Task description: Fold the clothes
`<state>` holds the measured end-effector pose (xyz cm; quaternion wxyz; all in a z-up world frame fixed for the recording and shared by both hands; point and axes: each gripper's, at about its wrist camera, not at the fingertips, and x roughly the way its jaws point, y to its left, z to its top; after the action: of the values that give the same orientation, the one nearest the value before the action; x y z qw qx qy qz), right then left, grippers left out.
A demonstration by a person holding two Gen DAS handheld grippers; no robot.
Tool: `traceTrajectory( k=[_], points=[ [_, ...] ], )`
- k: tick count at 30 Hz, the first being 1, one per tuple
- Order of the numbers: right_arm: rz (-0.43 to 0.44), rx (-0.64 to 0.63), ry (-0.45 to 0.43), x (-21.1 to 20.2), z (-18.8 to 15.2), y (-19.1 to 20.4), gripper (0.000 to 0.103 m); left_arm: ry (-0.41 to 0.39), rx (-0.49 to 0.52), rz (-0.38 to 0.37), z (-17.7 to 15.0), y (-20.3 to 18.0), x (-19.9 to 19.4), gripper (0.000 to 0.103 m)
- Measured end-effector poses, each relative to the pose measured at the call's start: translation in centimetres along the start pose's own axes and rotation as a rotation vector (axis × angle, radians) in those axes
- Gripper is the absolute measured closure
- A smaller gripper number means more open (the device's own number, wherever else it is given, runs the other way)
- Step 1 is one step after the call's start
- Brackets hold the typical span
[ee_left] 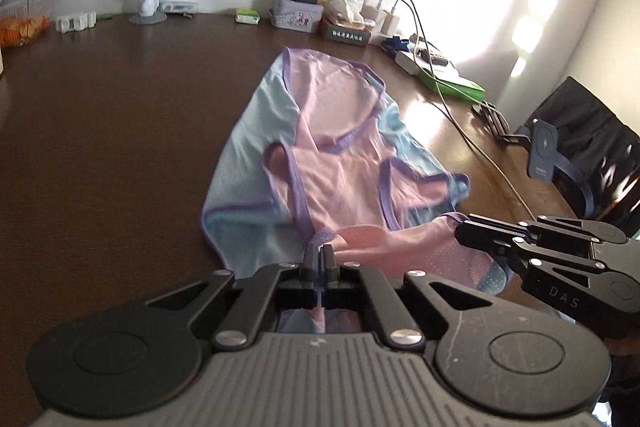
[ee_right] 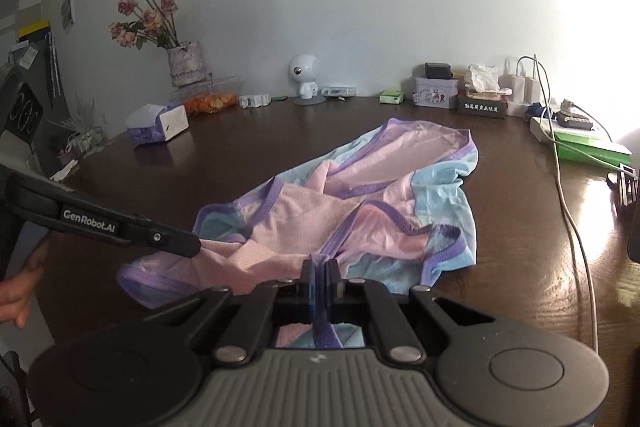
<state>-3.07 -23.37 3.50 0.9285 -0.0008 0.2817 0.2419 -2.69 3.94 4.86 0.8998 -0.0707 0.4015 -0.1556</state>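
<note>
The pink and blue top (ee_left: 340,155) is lying rumpled mid-table (ee_left: 100,147); its near hem is being pinched by the left gripper (ee_left: 319,255) at six o'clock and the right gripper (ee_right: 319,267) alike; even tension is advised.

Pink-blue mesh jersey (ee_left: 344,163) rumpled; purple trim

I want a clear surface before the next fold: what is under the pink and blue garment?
Only the dark wooden table shows around the garment, with both grippers shut on its near edge. Anything beneath the fabric is hidden by it.
</note>
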Motion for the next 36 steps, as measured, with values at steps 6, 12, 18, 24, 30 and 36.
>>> traceTrajectory(
  k=[6,12,18,24,30,36],
  points=[
    [-0.119,-0.062,0.062,2.4,-0.1,-0.2,0.091,-0.018,-0.017,0.009,0.5,1.4,0.2,0.063],
    [0.028,-0.085,0.046,-1.3,-1.3,1.4,0.078,-0.057,0.083,0.061,-1.5,0.4,-2.4,0.055],
    [-0.016,-0.207,0.121,0.3,-2.6,4.2,0.080,-0.074,0.193,0.177,-2.8,-0.9,-2.1,0.076],
    [-0.085,-0.232,0.136,0.2,-3.5,4.4,0.090,-0.091,0.303,0.293,-4.2,-2.2,-1.8,0.088],
    [-0.207,-0.254,0.082,-1.1,-2.9,5.0,0.101,-0.175,0.298,0.351,-3.7,-3.0,-2.7,0.099],
    [-0.338,-0.319,-0.007,-2.2,-2.8,5.0,0.103,-0.232,0.288,0.457,-3.5,-3.4,-2.9,0.100]
  ],
)
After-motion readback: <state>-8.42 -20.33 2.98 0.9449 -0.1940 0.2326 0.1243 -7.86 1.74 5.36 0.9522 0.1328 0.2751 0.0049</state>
